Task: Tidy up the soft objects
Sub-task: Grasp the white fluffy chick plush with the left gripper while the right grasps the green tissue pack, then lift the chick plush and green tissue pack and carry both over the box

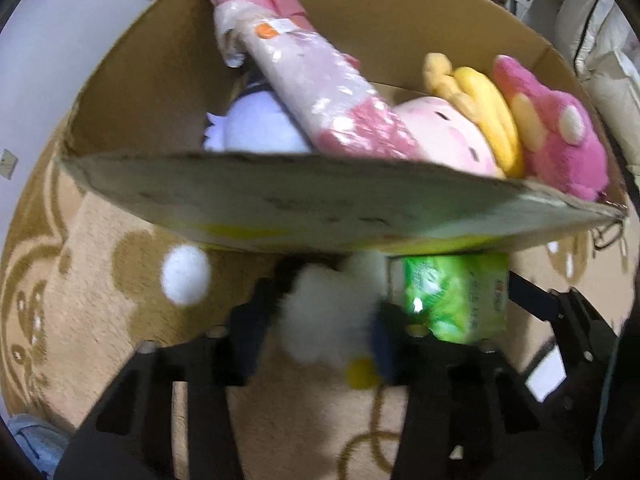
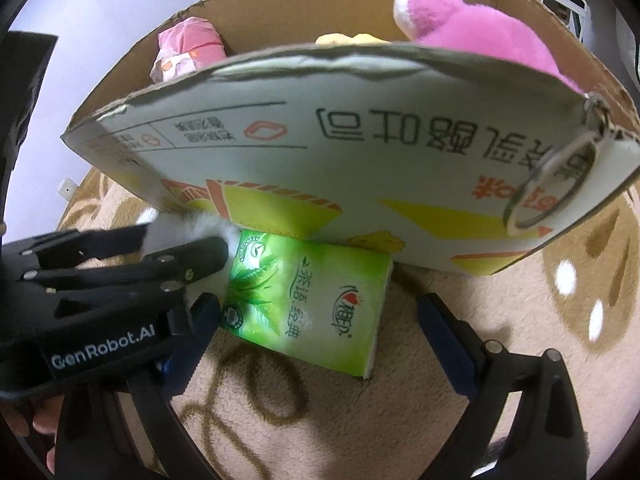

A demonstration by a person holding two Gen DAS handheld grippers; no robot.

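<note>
Left tongs (image 1: 320, 320) gripping white plush (image 1: 328, 312) | tissue pack (image 2: 308, 304) | "GenRobot.AI"

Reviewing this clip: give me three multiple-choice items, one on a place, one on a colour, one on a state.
1. Where does the green tissue pack lie?
A. inside the box
B. on the carpet, against the box's outer wall
C. on a shelf

2. What colour is the plush toy at the box's right end?
A. pink
B. black
C. green

3. How is the right tool?
A. shut on the tissue pack
B. shut on the box's edge
C. open

Answers:
1 B: the green tissue pack rests on the carpet below the box.
2 A: the plush toy is pink.
3 C: the right tool has its fingers wide apart.
</note>
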